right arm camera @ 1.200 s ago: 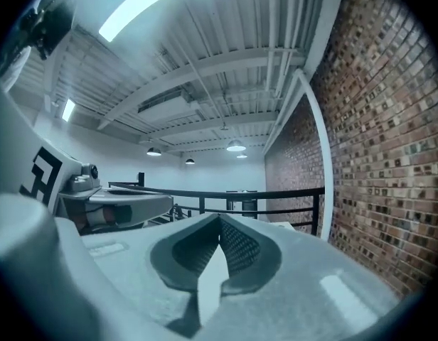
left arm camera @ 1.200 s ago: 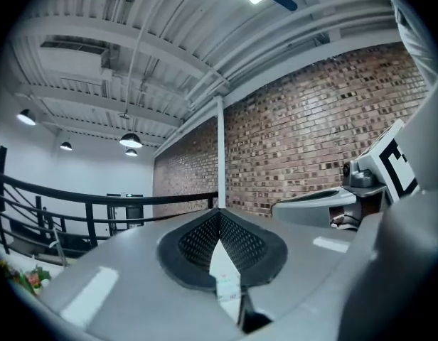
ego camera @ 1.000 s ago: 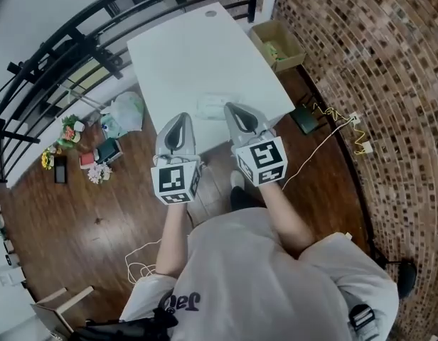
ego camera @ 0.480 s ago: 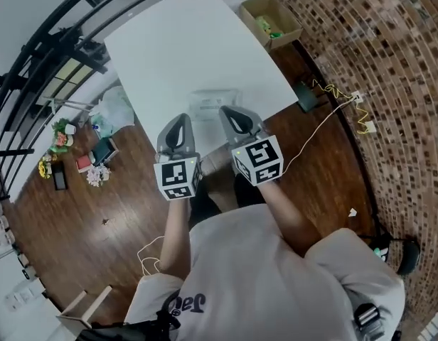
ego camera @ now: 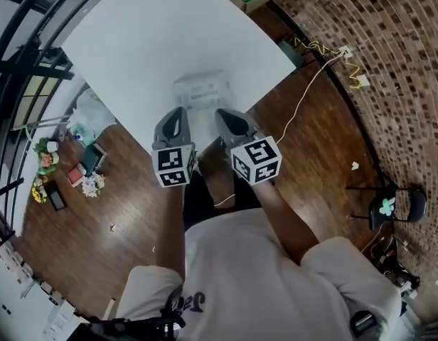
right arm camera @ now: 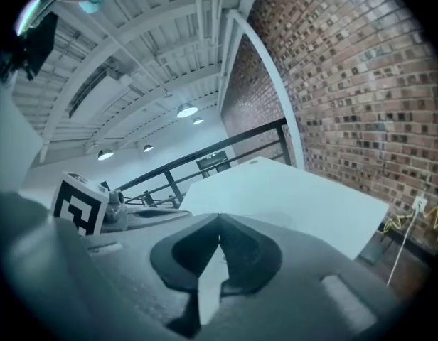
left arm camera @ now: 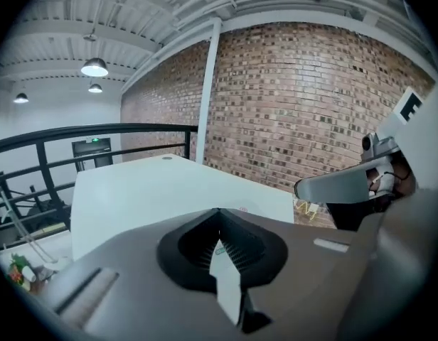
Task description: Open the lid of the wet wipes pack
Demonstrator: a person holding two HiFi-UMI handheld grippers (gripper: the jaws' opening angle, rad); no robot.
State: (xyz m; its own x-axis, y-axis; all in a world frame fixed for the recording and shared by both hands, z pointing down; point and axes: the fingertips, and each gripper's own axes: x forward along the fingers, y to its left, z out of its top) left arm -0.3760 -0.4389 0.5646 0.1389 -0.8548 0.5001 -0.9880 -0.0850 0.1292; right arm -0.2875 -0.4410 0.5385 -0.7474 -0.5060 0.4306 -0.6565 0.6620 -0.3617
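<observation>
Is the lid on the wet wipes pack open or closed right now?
Looks closed: the wet wipes pack lies flat on the table, no flap raised, though it is small in the head view.

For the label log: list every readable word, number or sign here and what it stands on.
Wet wipes pack: print too small to read.
Shirt: looks like "Jao", partly hidden.
Marker cubes: square codes, no words.

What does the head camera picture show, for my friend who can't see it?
From above, a person holds the left gripper and right gripper, both shut, side by side, pointing at a wet wipes pack lying near the edge of a white table. Around it are wooden floor and a brick wall.
</observation>
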